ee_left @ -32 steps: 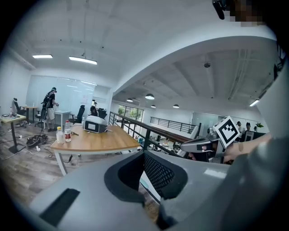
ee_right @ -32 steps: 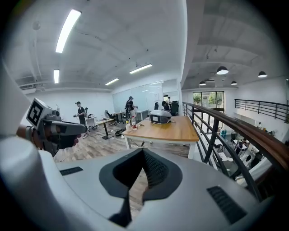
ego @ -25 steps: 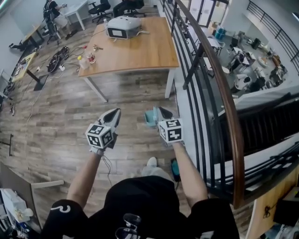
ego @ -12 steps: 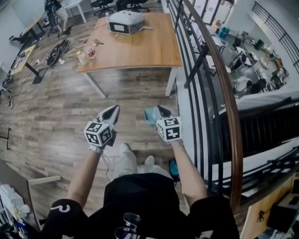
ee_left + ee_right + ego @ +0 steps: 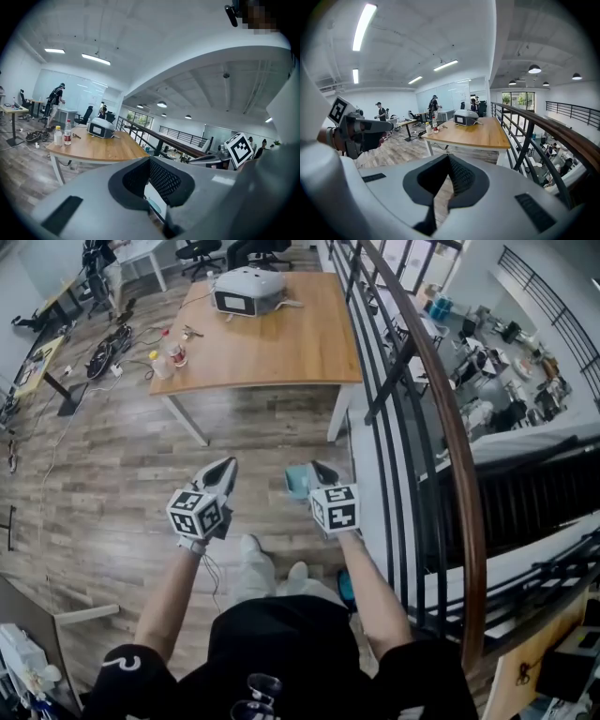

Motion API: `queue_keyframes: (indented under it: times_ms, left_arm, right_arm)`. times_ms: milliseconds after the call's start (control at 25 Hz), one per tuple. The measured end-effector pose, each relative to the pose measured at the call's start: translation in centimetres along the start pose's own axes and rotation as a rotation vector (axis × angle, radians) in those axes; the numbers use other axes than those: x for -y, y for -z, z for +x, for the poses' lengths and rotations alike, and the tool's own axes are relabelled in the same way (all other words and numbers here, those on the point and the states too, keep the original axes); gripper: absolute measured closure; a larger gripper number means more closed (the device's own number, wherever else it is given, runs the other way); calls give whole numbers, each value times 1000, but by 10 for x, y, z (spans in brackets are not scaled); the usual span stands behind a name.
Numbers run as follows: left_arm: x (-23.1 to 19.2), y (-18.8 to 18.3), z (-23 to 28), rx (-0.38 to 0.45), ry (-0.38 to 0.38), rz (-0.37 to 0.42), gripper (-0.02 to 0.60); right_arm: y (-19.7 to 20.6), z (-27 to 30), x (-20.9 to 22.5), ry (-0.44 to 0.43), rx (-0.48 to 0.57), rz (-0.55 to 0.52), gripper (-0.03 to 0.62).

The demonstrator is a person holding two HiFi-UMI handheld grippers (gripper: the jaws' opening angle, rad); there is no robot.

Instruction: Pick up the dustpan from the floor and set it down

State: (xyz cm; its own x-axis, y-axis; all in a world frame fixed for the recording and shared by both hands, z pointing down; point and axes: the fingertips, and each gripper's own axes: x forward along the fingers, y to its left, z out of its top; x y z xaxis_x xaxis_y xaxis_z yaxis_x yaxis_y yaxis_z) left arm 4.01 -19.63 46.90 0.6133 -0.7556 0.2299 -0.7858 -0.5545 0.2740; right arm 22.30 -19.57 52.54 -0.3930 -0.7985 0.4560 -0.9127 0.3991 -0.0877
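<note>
Wood-plank floor (image 5: 112,484) across the head view. Dark railing (image 5: 441,399) with brown handrail along the right. Wooden table (image 5: 272,348) at top, with a white device (image 5: 246,292) at its far end. Left gripper (image 5: 225,470), jaws together, nothing between them. Right gripper (image 5: 321,471), jaws likewise pressed together and empty. Pale teal dustpan (image 5: 297,481) on the floor near the railing's foot, between the two gripper tips, just beside the right one. Bottles (image 5: 173,354) at the table's left corner.
</note>
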Motion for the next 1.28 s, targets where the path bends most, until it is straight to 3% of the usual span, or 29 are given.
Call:
queue_keyframes:
  times_ms: [680, 1280]
  left_arm:
    - [-20, 4, 21, -42, 37, 24, 583]
    - [-66, 47, 58, -125, 44, 14, 583]
  right_arm:
    - [1, 4, 6, 50, 1, -9, 599]
    - [38, 56, 20, 87, -59, 47, 597]
